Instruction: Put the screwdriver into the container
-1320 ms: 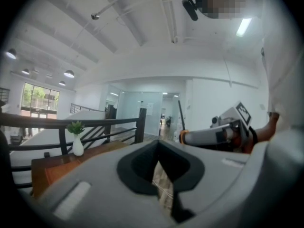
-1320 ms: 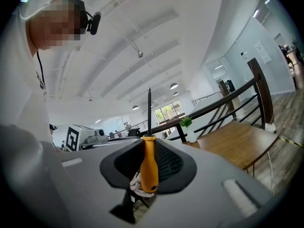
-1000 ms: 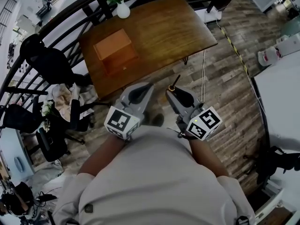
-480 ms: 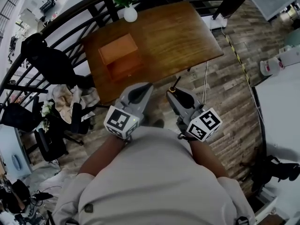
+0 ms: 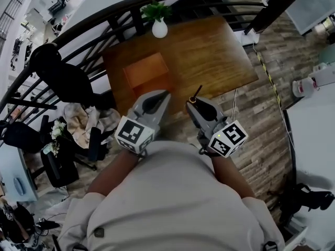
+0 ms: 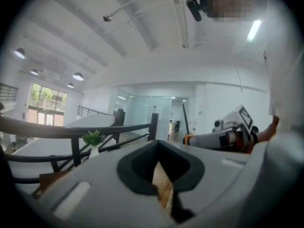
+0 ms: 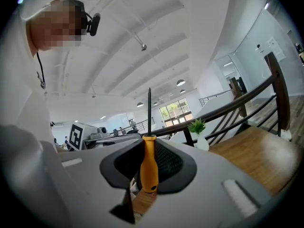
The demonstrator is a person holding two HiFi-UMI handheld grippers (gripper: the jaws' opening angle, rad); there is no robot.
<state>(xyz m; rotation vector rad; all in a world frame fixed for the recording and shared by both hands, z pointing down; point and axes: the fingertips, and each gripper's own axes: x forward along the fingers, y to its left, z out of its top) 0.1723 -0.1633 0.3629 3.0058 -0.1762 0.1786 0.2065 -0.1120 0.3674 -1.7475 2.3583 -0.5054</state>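
My right gripper is shut on an orange-handled screwdriver, whose black shaft sticks up and forward. In the right gripper view the handle stands upright between the jaws of the right gripper, and the shaft rises above them. The left gripper is beside it with its jaws together and nothing in them; it shows as closed in its own view too. The container, an open orange-brown box, sits on the wooden table just ahead of the left gripper. Both grippers are held short of the table's near edge.
A plant in a white vase stands at the table's far edge. A curved black railing runs behind and to the left. A black chair and a heap of cloth are at the left. A white table is at the right.
Both grippers have moved forward together toward the table, the screwdriver still held. The table and box now lie nearer and lower in the head view.
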